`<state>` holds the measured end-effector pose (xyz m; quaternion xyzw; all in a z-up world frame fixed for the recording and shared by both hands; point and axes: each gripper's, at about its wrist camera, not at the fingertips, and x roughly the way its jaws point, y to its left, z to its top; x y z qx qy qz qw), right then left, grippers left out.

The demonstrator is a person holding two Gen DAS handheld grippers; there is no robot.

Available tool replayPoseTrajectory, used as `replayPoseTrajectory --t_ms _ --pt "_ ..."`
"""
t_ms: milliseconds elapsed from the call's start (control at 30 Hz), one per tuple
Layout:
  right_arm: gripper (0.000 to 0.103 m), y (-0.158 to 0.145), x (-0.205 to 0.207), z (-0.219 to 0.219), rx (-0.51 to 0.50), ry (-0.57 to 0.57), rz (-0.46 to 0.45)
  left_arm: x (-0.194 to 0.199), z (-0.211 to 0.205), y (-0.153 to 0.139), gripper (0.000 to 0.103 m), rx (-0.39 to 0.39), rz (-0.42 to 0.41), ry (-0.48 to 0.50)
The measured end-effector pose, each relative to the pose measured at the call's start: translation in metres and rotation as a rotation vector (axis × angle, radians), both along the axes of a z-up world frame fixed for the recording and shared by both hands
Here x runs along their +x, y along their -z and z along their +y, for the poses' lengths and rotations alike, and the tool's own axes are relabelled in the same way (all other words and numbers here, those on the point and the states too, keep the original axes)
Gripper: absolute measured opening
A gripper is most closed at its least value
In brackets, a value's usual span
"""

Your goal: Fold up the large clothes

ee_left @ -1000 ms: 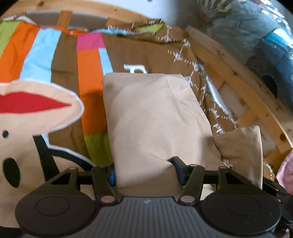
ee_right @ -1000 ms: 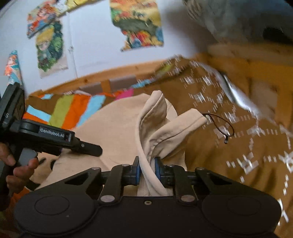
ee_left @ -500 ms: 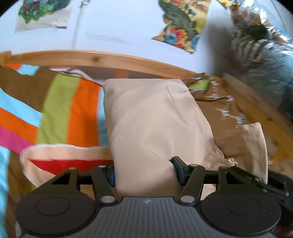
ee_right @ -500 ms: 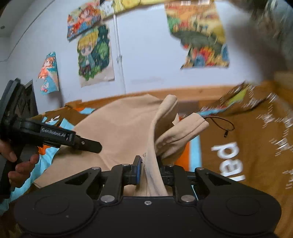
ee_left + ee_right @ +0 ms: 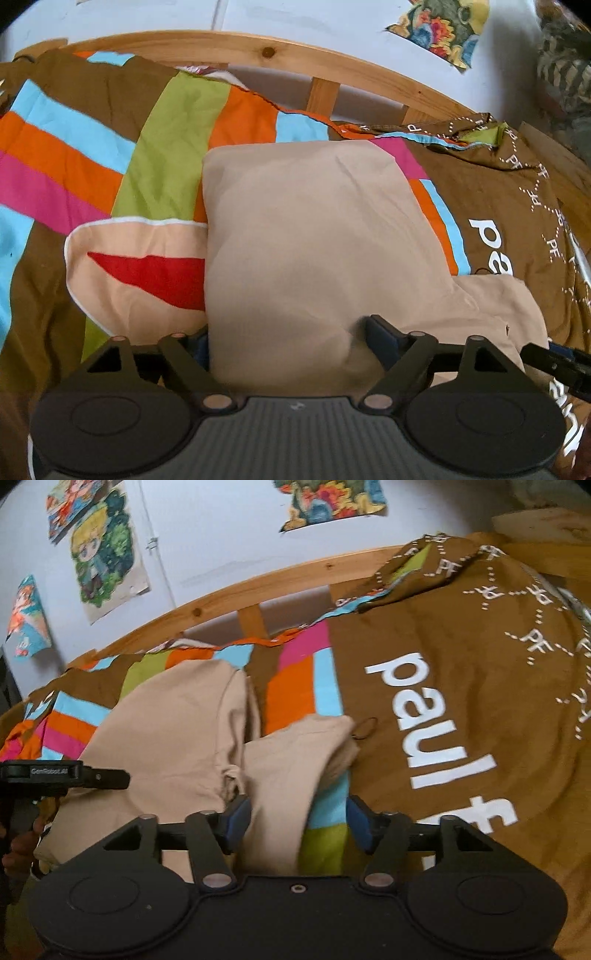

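We see the beige garment [image 5: 317, 243] lying folded on the striped bedspread [image 5: 147, 155], sleeve [image 5: 295, 768] to its right. Our left gripper [image 5: 288, 332] is spread wide around its near edge; our right gripper [image 5: 295, 818] stands released over the sleeve.

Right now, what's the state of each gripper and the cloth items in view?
Left gripper: open, beige garment between its fingers.
Right gripper: open, released.
Beige fabric garment: folded, lying flat on the bedspread.
Garment's sleeve: loose, lying beside the folded body.
Brown striped bedspread: spread over the bed, wrinkled.
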<state>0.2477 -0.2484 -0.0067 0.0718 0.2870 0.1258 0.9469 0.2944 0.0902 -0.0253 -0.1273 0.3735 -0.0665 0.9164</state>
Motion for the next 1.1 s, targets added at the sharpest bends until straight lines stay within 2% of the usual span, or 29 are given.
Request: replayPoseTrajectory --t_ms 67,233,467,700,833,1100 --pt "0.068 -0.001 -0.005 -0.002 0.008 0.011 -0.006 0.0 0.001 -0.001 0.087 -0.021 0.018 -0.015" --pt "0.081 -0.013 -0.019 0.002 0.0 0.017 -0.064 -0.013 0.006 -0.009 0.1 -0.04 0.038 -0.067" --pt "0.096 -0.045 -0.049 0.017 -0.03 -0.027 -0.181 -0.056 0.005 -0.039 0.102 -0.018 -0.006 -0.107" --pt "0.101 -0.078 -0.095 0.036 -0.069 -0.113 -0.295 -0.12 -0.002 -0.075 0.102 0.021 -0.101 -0.098" --pt "0.102 -0.094 -0.123 0.042 -0.084 -0.149 -0.347 -0.151 -0.003 -0.096 0.102 0.012 -0.141 -0.1" --pt "0.102 -0.118 -0.17 0.041 -0.066 -0.165 -0.391 -0.213 -0.01 -0.128 0.102 0.052 -0.22 -0.108"
